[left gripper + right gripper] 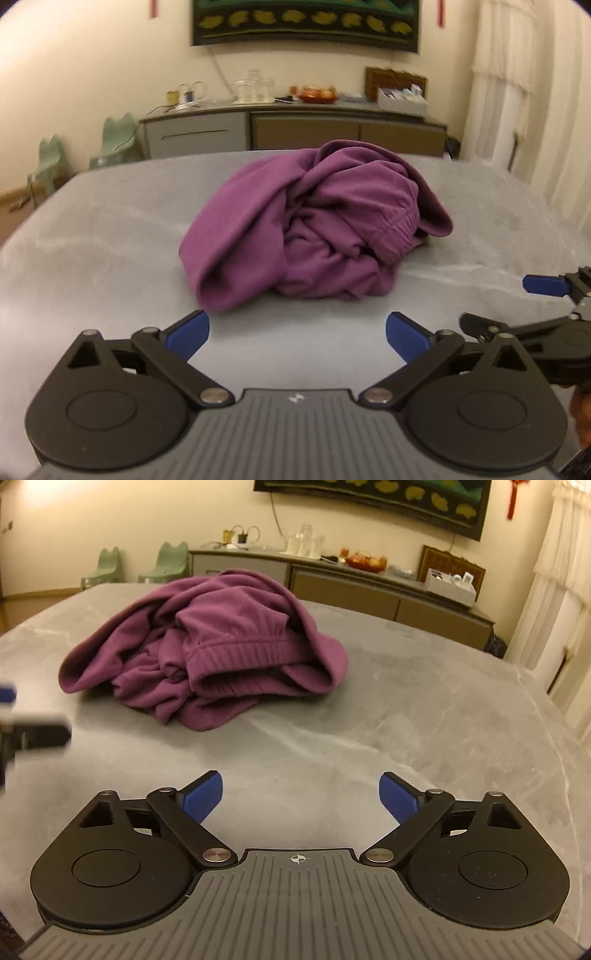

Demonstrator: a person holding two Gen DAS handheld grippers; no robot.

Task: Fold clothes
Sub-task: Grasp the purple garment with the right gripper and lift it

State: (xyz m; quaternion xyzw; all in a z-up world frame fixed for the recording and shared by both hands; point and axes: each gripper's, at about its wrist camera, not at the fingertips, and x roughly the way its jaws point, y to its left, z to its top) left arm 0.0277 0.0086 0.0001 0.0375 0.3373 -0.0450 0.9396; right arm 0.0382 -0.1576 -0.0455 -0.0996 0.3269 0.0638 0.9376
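Note:
A purple fleece garment (310, 221) lies bunched in a heap on the grey table (110, 240), its ribbed elastic band (240, 657) showing on the near side. My left gripper (297, 332) is open just short of the heap's near edge, nothing between its blue pads. My right gripper (301, 794) is open too, lower on the table with the garment (207, 646) ahead and to its left. In the left wrist view the right gripper (535, 295) shows at the right edge.
Bare grey table surface (406, 720) surrounds the heap. Behind the table stands a long sideboard (295, 129) with jars, a fruit dish and a box. Two green chairs (166, 565) stand at the back left, white curtains (561, 590) on the right.

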